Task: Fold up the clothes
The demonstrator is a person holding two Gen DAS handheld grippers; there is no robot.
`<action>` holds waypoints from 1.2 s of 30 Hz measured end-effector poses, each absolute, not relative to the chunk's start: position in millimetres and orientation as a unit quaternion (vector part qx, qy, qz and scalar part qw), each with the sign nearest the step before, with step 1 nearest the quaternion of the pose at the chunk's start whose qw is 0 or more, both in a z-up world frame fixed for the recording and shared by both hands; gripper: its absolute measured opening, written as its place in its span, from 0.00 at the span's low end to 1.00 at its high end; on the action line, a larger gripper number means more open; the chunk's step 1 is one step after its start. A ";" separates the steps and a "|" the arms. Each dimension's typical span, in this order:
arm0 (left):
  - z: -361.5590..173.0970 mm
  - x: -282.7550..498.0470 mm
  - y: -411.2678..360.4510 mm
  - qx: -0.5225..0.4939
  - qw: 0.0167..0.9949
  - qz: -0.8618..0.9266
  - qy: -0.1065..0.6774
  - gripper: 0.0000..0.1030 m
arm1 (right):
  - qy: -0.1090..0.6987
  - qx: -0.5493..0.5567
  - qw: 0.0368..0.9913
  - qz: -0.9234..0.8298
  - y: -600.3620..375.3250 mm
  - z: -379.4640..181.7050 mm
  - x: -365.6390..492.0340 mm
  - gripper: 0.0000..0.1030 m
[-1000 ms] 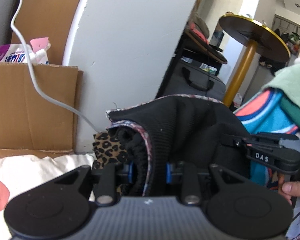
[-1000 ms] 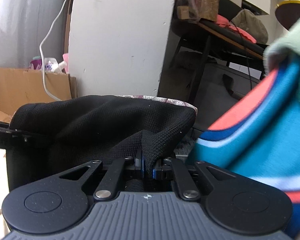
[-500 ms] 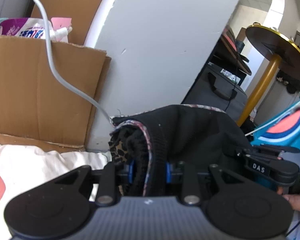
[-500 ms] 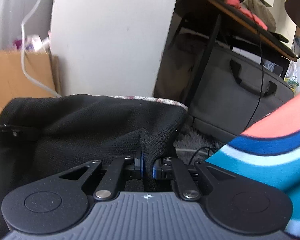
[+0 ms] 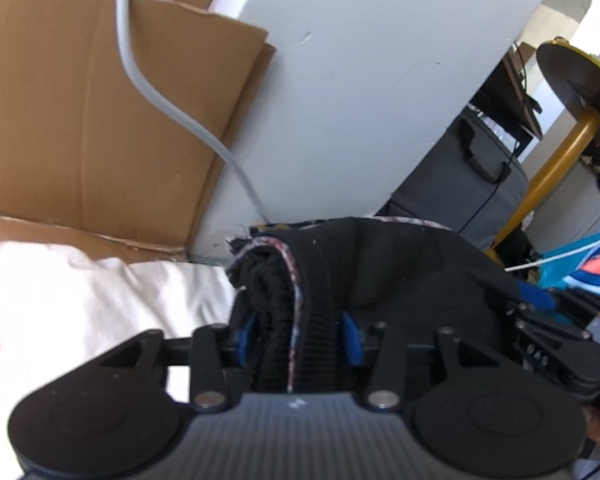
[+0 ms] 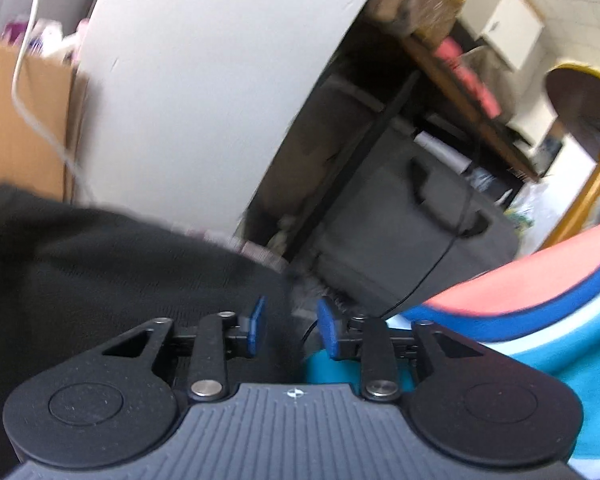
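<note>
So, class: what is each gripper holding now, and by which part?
Nothing firmly. Both sets of jaws have just been opening. The black knit garment's folded edge lies between the left gripper's pads, apparently loose; the right gripper is open, clear of it.

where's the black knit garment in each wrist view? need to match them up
Left wrist: the black knit garment sits bottom centre, bunched between the left gripper fingers and stretching right.
Right wrist: it fills the lower left; its edge runs between the right gripper pads, which stand apart.
Shared landmark: the dark grey suitcase with a black handle, behind the garment.
</note>
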State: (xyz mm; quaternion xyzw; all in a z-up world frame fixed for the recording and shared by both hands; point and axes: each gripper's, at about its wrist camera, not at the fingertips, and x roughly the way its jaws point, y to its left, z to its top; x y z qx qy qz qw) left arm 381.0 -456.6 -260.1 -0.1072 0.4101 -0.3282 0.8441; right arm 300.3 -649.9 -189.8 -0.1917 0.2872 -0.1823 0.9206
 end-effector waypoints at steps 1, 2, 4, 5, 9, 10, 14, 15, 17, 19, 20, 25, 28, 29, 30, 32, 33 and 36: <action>-256.1 381.2 -453.0 -0.103 0.847 -0.325 0.409 0.57 | 0.278 -0.184 0.926 -0.176 -647.2 -185.4 296.4 0.44; -251.2 382.0 -449.2 -0.102 0.850 -0.322 0.405 0.60 | 0.268 -0.177 0.932 -0.170 -644.5 -180.9 292.6 0.44; -240.7 383.9 -441.4 -0.101 0.856 -0.317 0.397 0.61 | 0.262 -0.146 0.943 -0.145 -641.4 -176.5 287.8 0.44; -235.4 384.9 -437.5 -0.101 0.859 -0.314 0.392 0.60 | 0.267 -0.116 0.948 -0.129 -642.5 -177.7 287.2 0.44; -210.6 385.5 -433.8 -0.087 0.873 -0.327 0.352 0.37 | 0.293 -0.021 0.951 -0.093 -647.6 -193.1 288.4 0.44; -205.4 385.1 -436.2 -0.083 0.873 -0.335 0.346 0.36 | 0.299 -0.014 0.950 -0.088 -648.5 -199.7 288.6 0.44; -200.2 381.4 -456.5 -0.060 0.858 -0.380 0.340 0.25 | 0.311 0.005 0.947 -0.081 -656.3 -221.7 291.5 0.46; -202.6 380.3 -463.5 -0.052 0.853 -0.389 0.343 0.23 | 0.310 0.004 0.947 -0.083 -658.2 -225.8 292.8 0.50; -213.5 380.4 -474.2 -0.034 0.852 -0.390 0.348 0.21 | 0.317 0.004 0.944 -0.091 -662.4 -231.8 297.3 0.51; -226.5 382.9 -477.8 -0.025 0.854 -0.382 0.353 0.20 | 0.322 0.004 0.942 -0.093 -667.9 -235.9 298.8 0.52; -231.8 383.6 -477.8 -0.023 0.854 -0.379 0.356 0.19 | 0.322 0.000 0.942 -0.095 -669.8 -237.6 298.6 0.52; -253.7 386.2 -478.5 -0.012 0.857 -0.363 0.365 0.19 | 0.364 -0.024 0.924 -0.112 -676.3 -255.4 301.6 0.53; -260.4 391.2 -477.0 -0.020 0.857 -0.350 0.379 0.18 | 0.381 -0.006 0.916 -0.129 -684.7 -260.9 295.6 0.53; -260.9 393.8 -477.2 -0.025 0.855 -0.346 0.385 0.18 | 0.386 -0.005 0.913 -0.133 -686.2 -262.2 293.6 0.53; -259.3 395.8 -477.7 -0.024 0.854 -0.344 0.389 0.15 | 0.390 -0.008 0.911 -0.136 -687.1 -263.3 291.3 0.53; -253.0 398.1 -478.8 -0.011 0.856 -0.343 0.387 0.12 | 0.395 -0.013 0.908 -0.141 -689.3 -264.2 286.8 0.54; -249.3 397.9 -478.8 -0.004 0.858 -0.344 0.381 0.12 | 0.397 -0.013 0.906 -0.144 -690.3 -264.3 284.5 0.54; -241.5 398.4 -478.7 0.014 0.862 -0.347 0.370 0.12 | 0.400 0.001 0.903 -0.155 -692.0 -261.8 277.1 0.54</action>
